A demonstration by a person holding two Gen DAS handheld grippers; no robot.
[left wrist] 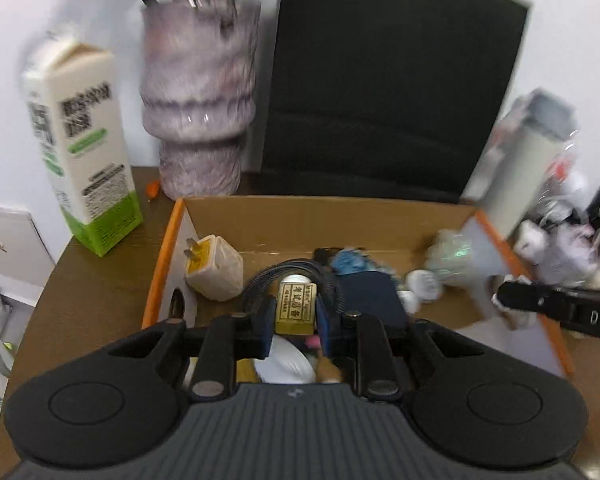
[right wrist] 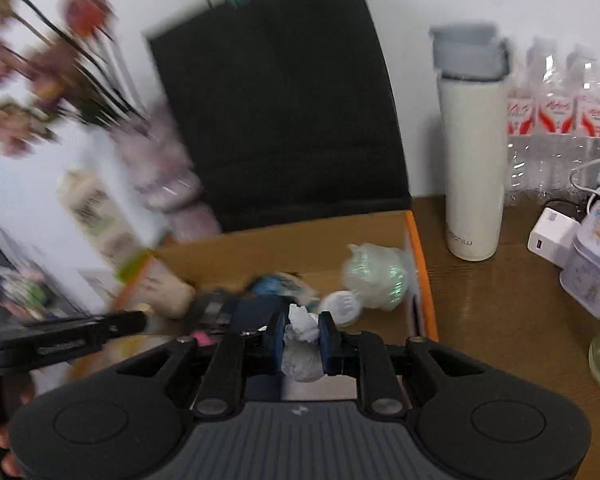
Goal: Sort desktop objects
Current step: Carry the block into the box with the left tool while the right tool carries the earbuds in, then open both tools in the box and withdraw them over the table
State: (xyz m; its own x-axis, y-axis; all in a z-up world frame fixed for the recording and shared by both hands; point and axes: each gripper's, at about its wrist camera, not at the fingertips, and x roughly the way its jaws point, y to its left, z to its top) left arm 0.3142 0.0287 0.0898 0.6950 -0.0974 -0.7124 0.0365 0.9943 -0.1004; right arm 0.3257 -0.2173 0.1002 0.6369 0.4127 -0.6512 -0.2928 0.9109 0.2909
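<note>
My left gripper [left wrist: 295,316] is shut on a small tan block with printed text [left wrist: 296,304], which hangs over the open cardboard box [left wrist: 320,210]. My right gripper [right wrist: 303,334] is shut on a crumpled white tissue [right wrist: 300,358] above the same box [right wrist: 300,236]. Inside the box lie a yellowed plug adapter [left wrist: 214,268], a black coiled cable [left wrist: 284,270], a dark blue item [left wrist: 374,296], white caps [left wrist: 422,284] and a crumpled clear wrapper [right wrist: 374,276]. In the left wrist view the right gripper [left wrist: 504,300] reaches in from the right.
A milk carton [left wrist: 84,152], a marbled vase [left wrist: 198,108] and a black bag [left wrist: 380,92] stand behind the box on the brown table [right wrist: 500,312]. To its right are a white flask [right wrist: 474,152], water bottles [right wrist: 556,120], a white charger [right wrist: 552,236] and a small tin [right wrist: 592,268].
</note>
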